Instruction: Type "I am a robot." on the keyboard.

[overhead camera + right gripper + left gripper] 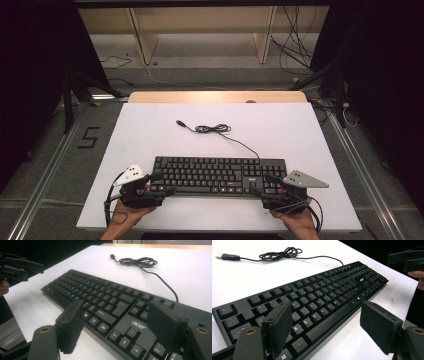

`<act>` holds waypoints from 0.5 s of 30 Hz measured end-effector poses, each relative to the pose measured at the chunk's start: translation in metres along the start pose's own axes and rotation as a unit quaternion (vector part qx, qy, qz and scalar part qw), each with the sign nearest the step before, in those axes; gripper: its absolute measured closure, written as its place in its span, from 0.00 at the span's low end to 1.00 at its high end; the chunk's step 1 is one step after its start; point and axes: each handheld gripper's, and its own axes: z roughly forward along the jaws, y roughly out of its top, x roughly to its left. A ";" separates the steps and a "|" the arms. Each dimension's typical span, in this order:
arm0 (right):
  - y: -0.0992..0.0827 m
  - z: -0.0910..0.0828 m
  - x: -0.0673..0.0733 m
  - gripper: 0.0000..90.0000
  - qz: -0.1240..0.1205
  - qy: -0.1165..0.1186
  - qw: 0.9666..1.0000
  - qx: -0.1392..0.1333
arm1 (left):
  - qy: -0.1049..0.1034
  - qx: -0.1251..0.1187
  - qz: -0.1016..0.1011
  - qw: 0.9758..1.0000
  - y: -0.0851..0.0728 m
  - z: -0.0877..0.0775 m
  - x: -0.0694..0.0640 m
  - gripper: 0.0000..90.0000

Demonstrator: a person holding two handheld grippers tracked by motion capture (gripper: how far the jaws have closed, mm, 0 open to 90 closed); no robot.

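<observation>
Keyboard (218, 175) | left gripper (161, 183) low, open | right gripper (261, 183) low, open

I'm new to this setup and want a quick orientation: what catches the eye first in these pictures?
A black keyboard lies across the near half of the white table, its cable coiled behind it and ending in a loose plug. The left gripper and the right gripper sit at the keyboard's two near corners, jaws open and holding nothing.
</observation>
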 end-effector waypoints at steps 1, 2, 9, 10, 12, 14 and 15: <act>0.000 0.000 0.000 0.34 0.000 0.000 1.000 0.000 | 0.000 0.000 0.000 1.000 0.000 0.000 0.000 0.28; 0.000 0.000 0.000 0.34 0.000 0.000 1.000 0.000 | 0.000 0.000 0.001 1.000 0.000 0.000 0.000 0.28; 0.001 0.002 0.001 0.34 -0.001 0.001 1.000 0.001 | 0.002 0.000 -0.001 1.000 0.000 0.000 0.000 0.28; 0.001 0.003 0.002 0.35 -0.003 0.000 1.000 0.002 | 0.003 0.000 -0.001 1.000 0.000 0.000 0.000 0.28; 0.001 0.005 0.002 0.35 -0.001 0.001 1.000 0.004 | 0.005 0.000 -0.003 1.000 0.000 0.000 0.001 0.28; 0.002 0.009 0.004 0.35 -0.002 0.002 1.000 0.006 | 0.008 0.000 -0.005 1.000 0.000 0.000 0.002 0.28; 0.002 0.009 0.004 0.35 -0.002 0.002 1.000 0.006 | 0.008 0.000 -0.005 1.000 0.000 0.000 0.002 0.28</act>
